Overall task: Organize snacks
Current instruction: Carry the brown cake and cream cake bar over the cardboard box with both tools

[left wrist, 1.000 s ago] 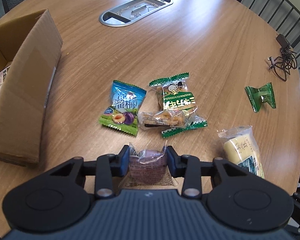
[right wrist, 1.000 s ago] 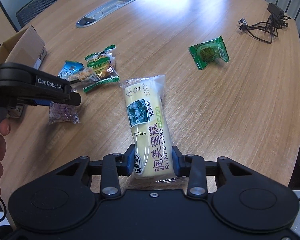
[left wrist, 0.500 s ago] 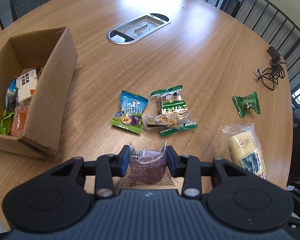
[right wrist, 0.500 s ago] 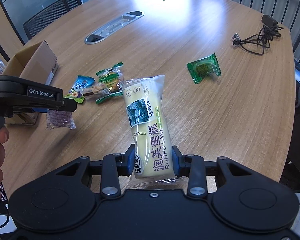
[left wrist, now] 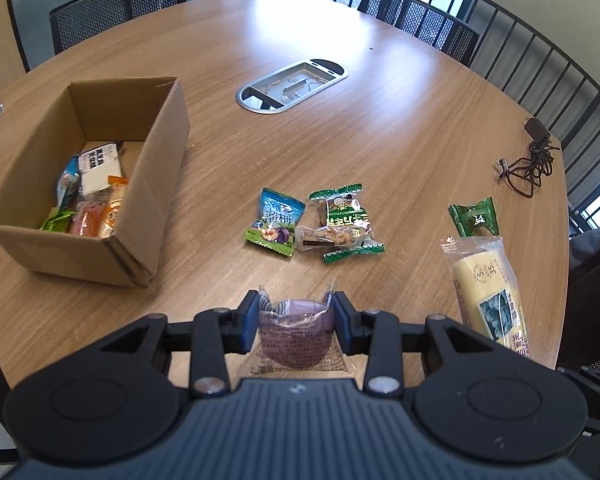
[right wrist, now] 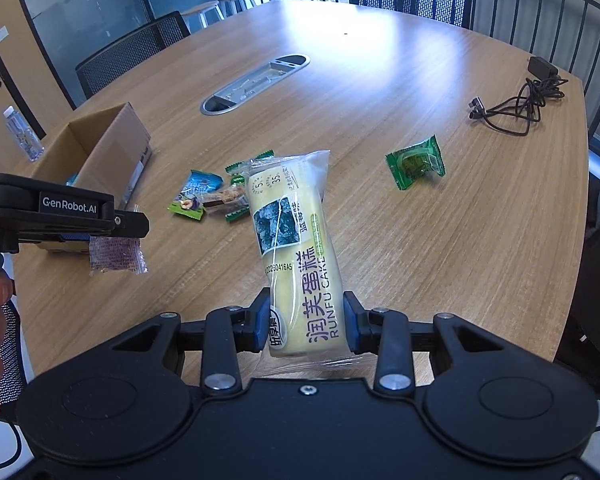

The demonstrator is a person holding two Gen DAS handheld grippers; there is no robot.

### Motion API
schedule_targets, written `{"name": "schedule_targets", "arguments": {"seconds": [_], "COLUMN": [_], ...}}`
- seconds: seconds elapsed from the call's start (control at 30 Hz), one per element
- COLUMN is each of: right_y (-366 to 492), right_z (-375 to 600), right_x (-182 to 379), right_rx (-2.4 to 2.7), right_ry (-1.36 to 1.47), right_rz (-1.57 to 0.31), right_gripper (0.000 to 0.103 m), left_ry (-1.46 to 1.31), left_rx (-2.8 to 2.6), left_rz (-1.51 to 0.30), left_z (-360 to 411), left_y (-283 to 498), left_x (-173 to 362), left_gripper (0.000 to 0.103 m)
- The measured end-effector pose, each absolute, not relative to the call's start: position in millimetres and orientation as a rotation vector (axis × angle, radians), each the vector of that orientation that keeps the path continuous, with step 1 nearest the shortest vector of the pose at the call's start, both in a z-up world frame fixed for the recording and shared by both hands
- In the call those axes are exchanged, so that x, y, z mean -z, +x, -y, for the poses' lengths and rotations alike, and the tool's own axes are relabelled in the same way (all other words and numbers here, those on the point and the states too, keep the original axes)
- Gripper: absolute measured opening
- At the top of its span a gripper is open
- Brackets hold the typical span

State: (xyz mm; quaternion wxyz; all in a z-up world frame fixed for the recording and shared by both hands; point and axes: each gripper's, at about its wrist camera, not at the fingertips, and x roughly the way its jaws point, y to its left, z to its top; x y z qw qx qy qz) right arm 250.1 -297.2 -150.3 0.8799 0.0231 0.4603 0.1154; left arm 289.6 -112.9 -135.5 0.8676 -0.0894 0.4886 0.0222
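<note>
Open brown cardboard box (left wrist: 148, 184) already contains several snacks. Left gripper (left wrist: 296, 316) fingers clamp a purple clear-wrapped snack (left wrist: 296, 336); right gripper (right wrist: 306, 326) fingers clamp a yellow wrapped cake roll (right wrist: 296, 256). Four packets remain on the wooden counter (left wrist: 380, 140).

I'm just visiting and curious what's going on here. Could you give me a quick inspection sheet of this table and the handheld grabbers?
Surface: round wooden table, metal cable hatch in the middle.
Job's things: open cardboard box partly filled with snacks; blue plum candy pack, green-edged snack packs and a green packet loose on the table.
Clutter: water bottle at the table's edge.
Grippers: left gripper shut on a purple pouch; right gripper shut on a yellow cake roll.
Cables: black charger cord.
Surroundings: mesh chairs, railing, glass walls.
</note>
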Motion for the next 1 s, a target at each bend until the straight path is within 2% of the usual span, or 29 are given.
{"name": "schedule_targets", "arguments": {"seconds": [0.53,1.0], "right_y": [224.7,214.1], "right_z": [286.1,256.1], "right_x": [131.3,109.0], "right_rx": [-0.329,-0.354], "right_ry": [0.029,0.044], "right_rz": [-0.894,-0.844], "right_gripper": [0.035,0.035], "left_ry": [-0.215,-0.239], "left_rx": [-0.129,-0.148], "left_rz": [-0.932,-0.874], "left_z": [93.9,64.6], "left_y": [228.8,210.0], "left_x": [103.4,82.7], "left_gripper": [0.038,0.038]}}
